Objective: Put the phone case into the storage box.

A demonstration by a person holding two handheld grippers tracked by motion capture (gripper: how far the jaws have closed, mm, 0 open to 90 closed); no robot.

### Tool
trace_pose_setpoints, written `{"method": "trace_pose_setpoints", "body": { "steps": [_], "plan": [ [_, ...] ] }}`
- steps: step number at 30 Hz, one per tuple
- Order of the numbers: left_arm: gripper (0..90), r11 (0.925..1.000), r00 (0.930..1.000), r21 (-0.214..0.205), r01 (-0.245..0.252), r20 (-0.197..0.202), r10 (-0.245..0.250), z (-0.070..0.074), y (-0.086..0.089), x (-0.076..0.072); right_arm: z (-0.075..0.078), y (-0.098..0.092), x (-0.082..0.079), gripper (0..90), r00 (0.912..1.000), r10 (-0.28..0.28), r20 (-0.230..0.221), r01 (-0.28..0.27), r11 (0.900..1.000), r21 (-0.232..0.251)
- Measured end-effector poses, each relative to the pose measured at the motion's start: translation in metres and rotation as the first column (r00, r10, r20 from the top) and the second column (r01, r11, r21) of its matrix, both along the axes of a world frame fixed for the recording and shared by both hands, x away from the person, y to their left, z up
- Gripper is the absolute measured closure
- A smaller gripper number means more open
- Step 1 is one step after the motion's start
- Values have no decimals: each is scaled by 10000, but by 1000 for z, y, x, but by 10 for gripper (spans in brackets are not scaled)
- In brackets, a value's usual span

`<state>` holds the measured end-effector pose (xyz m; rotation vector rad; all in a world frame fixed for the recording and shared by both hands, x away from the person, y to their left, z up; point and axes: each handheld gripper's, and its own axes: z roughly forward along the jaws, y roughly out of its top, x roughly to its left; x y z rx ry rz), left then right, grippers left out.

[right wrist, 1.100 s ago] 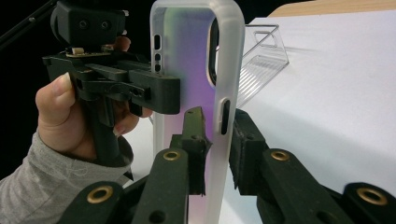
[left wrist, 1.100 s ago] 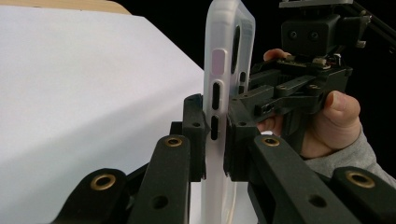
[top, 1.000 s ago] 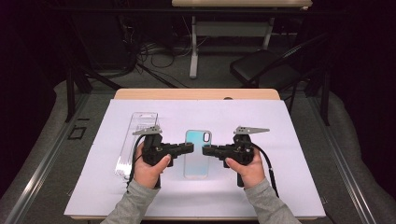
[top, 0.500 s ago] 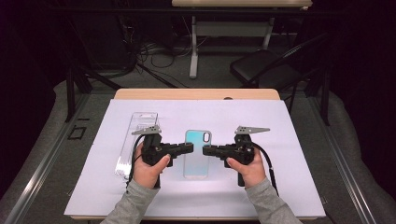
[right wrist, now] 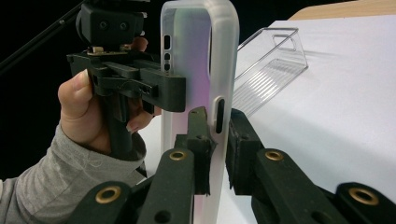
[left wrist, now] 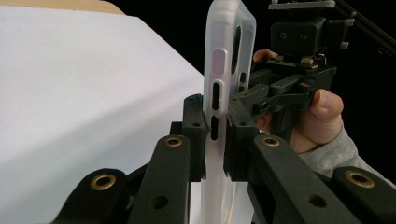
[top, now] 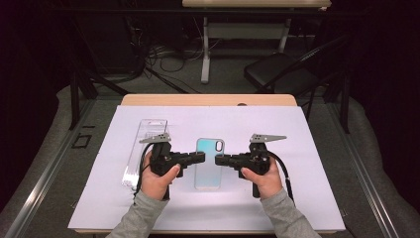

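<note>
Phone case [top: 209,162] clamped at its left edge by left claw [top: 200,157], at its right edge by right claw [top: 219,159], above white worktop [top: 317,163].

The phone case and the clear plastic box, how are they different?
The phone case is frosted with a blue-green sheen; the clear plastic box is see-through. The phone case is clamped at both side edges by the left gripper and right gripper; the box lies untouched on the white sheet. The box looks longer. Both are plastic.
</note>
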<state>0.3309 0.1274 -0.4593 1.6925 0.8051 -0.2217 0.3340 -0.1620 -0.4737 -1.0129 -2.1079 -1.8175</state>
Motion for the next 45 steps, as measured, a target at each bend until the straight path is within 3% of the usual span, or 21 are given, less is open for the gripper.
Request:
{"method": "trace_pose_setpoints", "body": {
  "steps": [31, 41, 45],
  "plan": [
    [814, 10000, 10000, 21, 17, 64, -17, 0, 0, 0, 1, -1, -1, 820, 10000, -19, 77, 19, 10000, -29],
    [793, 9999, 9999, 44, -134, 66, 134, 0, 0, 0, 1, 0, -1, 821, 9999, -66, 133, 67, 9999, -98],
    [743, 9997, 9995, -47, -237, 193, 238, 2, 2, 0, 0, 1, -1, 821, 9998, -106, 146, 108, 9998, -162]
  ]
}}
